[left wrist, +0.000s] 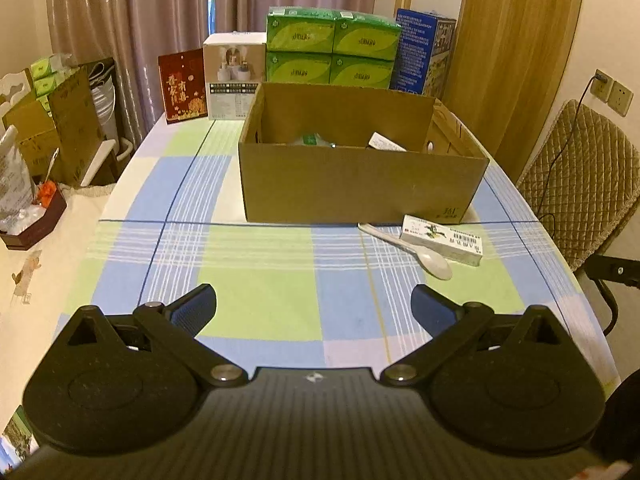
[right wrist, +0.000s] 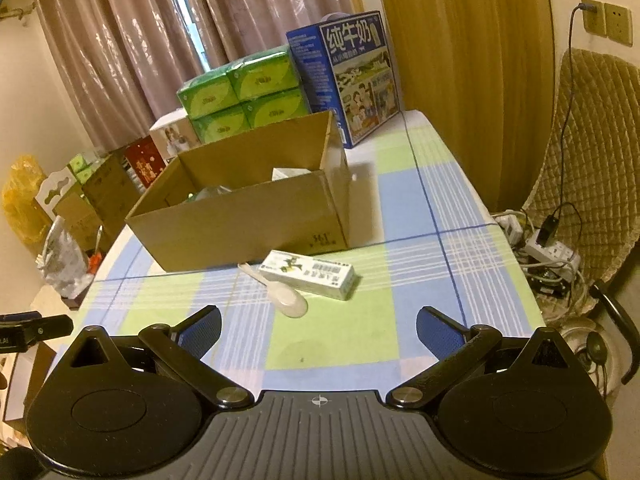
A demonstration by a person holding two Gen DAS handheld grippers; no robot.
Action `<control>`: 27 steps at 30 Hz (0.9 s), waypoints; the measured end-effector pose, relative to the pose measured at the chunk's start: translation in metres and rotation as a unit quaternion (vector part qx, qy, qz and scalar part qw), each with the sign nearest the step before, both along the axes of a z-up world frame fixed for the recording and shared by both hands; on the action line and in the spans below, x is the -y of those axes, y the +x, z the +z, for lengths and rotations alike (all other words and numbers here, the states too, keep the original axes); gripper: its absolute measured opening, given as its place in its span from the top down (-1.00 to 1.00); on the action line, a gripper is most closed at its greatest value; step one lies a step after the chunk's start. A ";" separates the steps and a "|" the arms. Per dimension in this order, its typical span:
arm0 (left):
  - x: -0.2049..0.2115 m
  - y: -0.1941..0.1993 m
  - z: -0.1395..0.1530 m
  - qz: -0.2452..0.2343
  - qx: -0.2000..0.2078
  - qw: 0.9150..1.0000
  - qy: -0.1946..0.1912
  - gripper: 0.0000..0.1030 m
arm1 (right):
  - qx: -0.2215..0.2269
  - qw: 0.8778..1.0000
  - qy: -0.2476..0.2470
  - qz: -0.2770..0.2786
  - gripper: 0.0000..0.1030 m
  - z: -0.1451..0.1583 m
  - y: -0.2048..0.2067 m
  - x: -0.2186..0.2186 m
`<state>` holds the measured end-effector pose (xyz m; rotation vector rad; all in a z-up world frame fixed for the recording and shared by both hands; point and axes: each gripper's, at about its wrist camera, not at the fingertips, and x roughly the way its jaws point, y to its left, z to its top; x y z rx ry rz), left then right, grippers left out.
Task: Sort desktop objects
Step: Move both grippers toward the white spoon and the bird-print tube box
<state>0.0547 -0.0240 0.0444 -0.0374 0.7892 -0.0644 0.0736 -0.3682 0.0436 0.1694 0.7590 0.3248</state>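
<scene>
An open cardboard box (left wrist: 360, 184) stands on the checked tablecloth and holds a few items, mostly hidden; it also shows in the right wrist view (right wrist: 248, 220). In front of its right corner lie a white plastic spoon (left wrist: 416, 250) and a small white and green carton (left wrist: 442, 240); the right wrist view shows the spoon (right wrist: 280, 294) and the carton (right wrist: 308, 274) too. My left gripper (left wrist: 314, 304) is open and empty above the cloth, short of the box. My right gripper (right wrist: 318, 328) is open and empty, just short of the spoon.
Green tissue packs (left wrist: 332, 50), a blue milk carton (right wrist: 348, 76), a white box (left wrist: 234, 76) and a red card (left wrist: 182, 86) stand behind the box. A quilted chair (left wrist: 580, 184) and cables (right wrist: 548, 248) are at the right. Cardboard boxes (left wrist: 60, 132) are at the left.
</scene>
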 end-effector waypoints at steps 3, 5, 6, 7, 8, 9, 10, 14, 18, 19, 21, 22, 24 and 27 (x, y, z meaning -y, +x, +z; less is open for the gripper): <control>0.001 0.000 -0.006 -0.002 -0.005 1.000 0.001 -0.98 | -0.002 1.000 -0.008 0.002 -0.96 -0.004 0.004 0.001; 0.001 0.000 -0.009 -0.002 -0.008 1.000 0.000 -0.98 | -0.003 1.000 -0.015 0.005 -0.96 -0.008 0.008 0.000; 0.001 0.000 -0.011 -0.002 -0.009 1.000 -0.001 -0.97 | -0.003 1.000 -0.018 0.008 -0.96 -0.009 0.009 0.000; 0.000 0.001 -0.013 -0.002 -0.009 1.000 -0.001 -0.97 | -0.003 1.000 -0.021 0.011 -0.96 -0.010 0.012 -0.001; 0.001 0.003 -0.015 -0.001 -0.010 1.000 -0.002 -0.98 | -0.003 1.000 -0.026 0.016 -0.96 -0.011 0.015 -0.002; 0.001 0.004 -0.017 -0.001 -0.011 1.000 -0.002 -0.98 | -0.003 0.999 -0.030 0.021 -0.96 -0.012 0.019 -0.003; 0.001 0.006 -0.019 -0.001 -0.011 1.000 -0.002 -0.98 | -0.002 0.999 -0.035 0.029 -0.96 -0.013 0.023 -0.004; 0.001 0.015 -0.027 -0.004 -0.013 1.000 0.000 -0.97 | 0.007 0.995 -0.069 0.066 -0.96 -0.016 0.042 -0.013; 0.002 0.029 -0.036 -0.008 -0.016 1.000 0.001 -0.98 | 0.010 0.989 -0.108 0.105 -0.95 -0.028 0.065 -0.025; 0.003 0.032 -0.038 -0.009 -0.016 1.000 0.003 -0.98 | 0.011 0.987 -0.117 0.114 -0.95 -0.033 0.071 -0.028; 0.004 0.040 -0.043 -0.012 -0.016 1.000 0.005 -0.98 | 0.012 0.982 -0.137 0.130 -0.93 -0.043 0.083 -0.034; 0.004 0.044 -0.047 -0.014 -0.016 1.000 0.004 -0.98 | 0.012 0.980 -0.145 0.137 -0.91 -0.049 0.089 -0.037; 0.004 0.052 -0.053 -0.017 -0.015 1.000 0.003 -0.98 | 0.008 0.976 -0.155 0.152 -0.79 -0.061 0.100 -0.043; 0.002 0.061 -0.062 -0.021 -0.010 1.000 -0.001 -0.98 | -0.002 0.966 -0.191 0.176 -0.61 -0.081 0.118 -0.055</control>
